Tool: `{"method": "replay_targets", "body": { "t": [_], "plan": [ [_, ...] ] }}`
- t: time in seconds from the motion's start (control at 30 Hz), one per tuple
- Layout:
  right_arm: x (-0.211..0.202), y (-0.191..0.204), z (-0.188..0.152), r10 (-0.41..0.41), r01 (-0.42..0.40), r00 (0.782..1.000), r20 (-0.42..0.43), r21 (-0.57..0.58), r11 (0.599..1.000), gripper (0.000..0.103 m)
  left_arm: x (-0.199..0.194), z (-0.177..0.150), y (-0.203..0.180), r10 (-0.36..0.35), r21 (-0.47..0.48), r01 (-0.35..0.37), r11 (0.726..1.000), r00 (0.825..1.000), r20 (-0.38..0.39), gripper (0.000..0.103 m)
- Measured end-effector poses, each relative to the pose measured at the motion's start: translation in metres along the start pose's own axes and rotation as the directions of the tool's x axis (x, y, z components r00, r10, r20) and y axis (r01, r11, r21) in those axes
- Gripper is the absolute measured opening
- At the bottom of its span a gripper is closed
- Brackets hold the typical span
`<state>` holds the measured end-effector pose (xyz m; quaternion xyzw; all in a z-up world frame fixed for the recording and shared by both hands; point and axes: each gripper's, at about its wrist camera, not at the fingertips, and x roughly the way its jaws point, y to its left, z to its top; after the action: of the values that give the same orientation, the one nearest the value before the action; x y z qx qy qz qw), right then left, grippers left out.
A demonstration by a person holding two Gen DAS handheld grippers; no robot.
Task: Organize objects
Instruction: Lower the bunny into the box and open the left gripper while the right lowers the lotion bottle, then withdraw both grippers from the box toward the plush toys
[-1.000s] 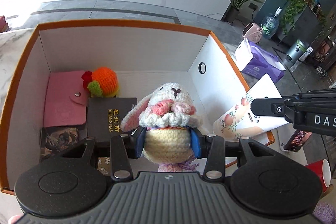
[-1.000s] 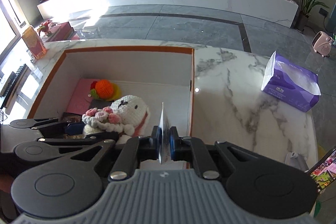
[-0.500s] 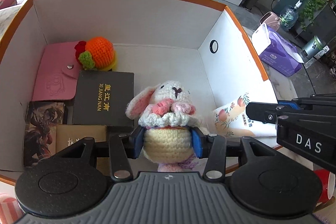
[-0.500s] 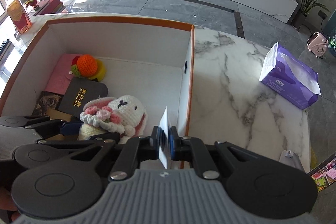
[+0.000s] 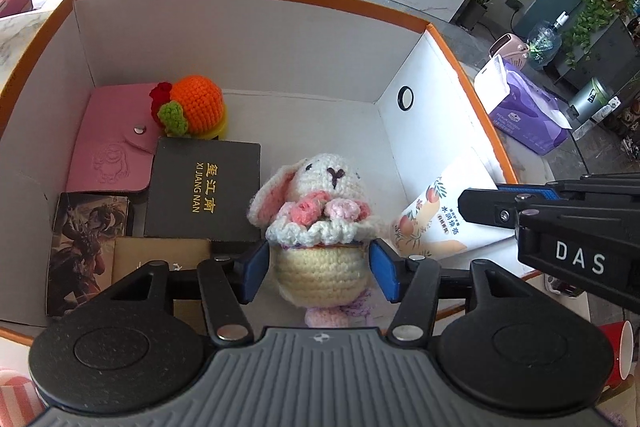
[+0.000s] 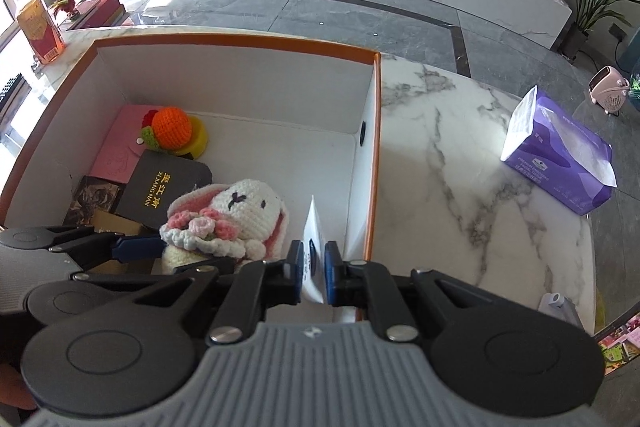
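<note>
The left tool [image 5: 319, 269] was positioned inside the box [image 5: 256, 39], its jaws having just been opening; the rabbit [image 5: 320, 223] stood upright between the blue pads [image 5: 256, 269], which stood just clear of its body on both sides. The rabbit was located near the front of the box, right of the black case [image 5: 204, 191]. The right tool [image 6: 313, 273] was closed on a packet [image 6: 314, 243], held on edge just inside the right wall of the box. A pink wallet [image 5: 108, 143] and an orange toy [image 5: 192, 105] were seen at the rear left of the box. The box was set on the marble bench [image 6: 460, 187], with a tissue pack [image 6: 560, 167] well apart to the right.
</note>
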<state>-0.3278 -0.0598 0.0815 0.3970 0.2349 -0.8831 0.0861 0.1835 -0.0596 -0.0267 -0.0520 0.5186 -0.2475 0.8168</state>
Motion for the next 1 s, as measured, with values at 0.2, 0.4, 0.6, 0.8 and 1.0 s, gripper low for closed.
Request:
{"method": "replay_targets", "body": {
  "t": [0.2, 0.4, 0.6, 0.8, 1.0],
  "plan": [
    [-0.027, 0.009, -0.004, 0.013, -0.011, 0.996, 0.083, -0.021, 1.0, 0.02, -0.04, -0.005, -0.005, -0.015, 0.059, 0.008, 0.998, 0.993, 0.12, 0.068],
    [-0.066, 0.021, -0.017, 0.047, -0.043, 0.982, 0.182, -0.031, 0.999, 0.03, -0.083, -0.015, -0.008, -0.007, 0.14, -0.026, 0.99, 0.974, 0.226, 0.076],
    [-0.099, 0.036, -0.037, 0.087, -0.081, 0.955, 0.284, -0.035, 0.996, 0.04, -0.114, -0.027, 0.002, 0.045, 0.139, -0.083, 0.987, 0.965, 0.258, 0.078],
    [-0.116, 0.055, -0.069, 0.158, -0.15, 0.92, 0.359, -0.05, 0.987, 0.049, -0.136, -0.044, 0.02, 0.104, 0.122, -0.141, 0.982, 0.958, 0.268, 0.078],
    [-0.108, 0.071, -0.093, 0.233, -0.249, 0.91, 0.342, 0.003, 0.969, 0.051, -0.149, -0.063, 0.041, 0.144, 0.101, -0.173, 0.98, 0.959, 0.244, 0.078]
  ]
}}
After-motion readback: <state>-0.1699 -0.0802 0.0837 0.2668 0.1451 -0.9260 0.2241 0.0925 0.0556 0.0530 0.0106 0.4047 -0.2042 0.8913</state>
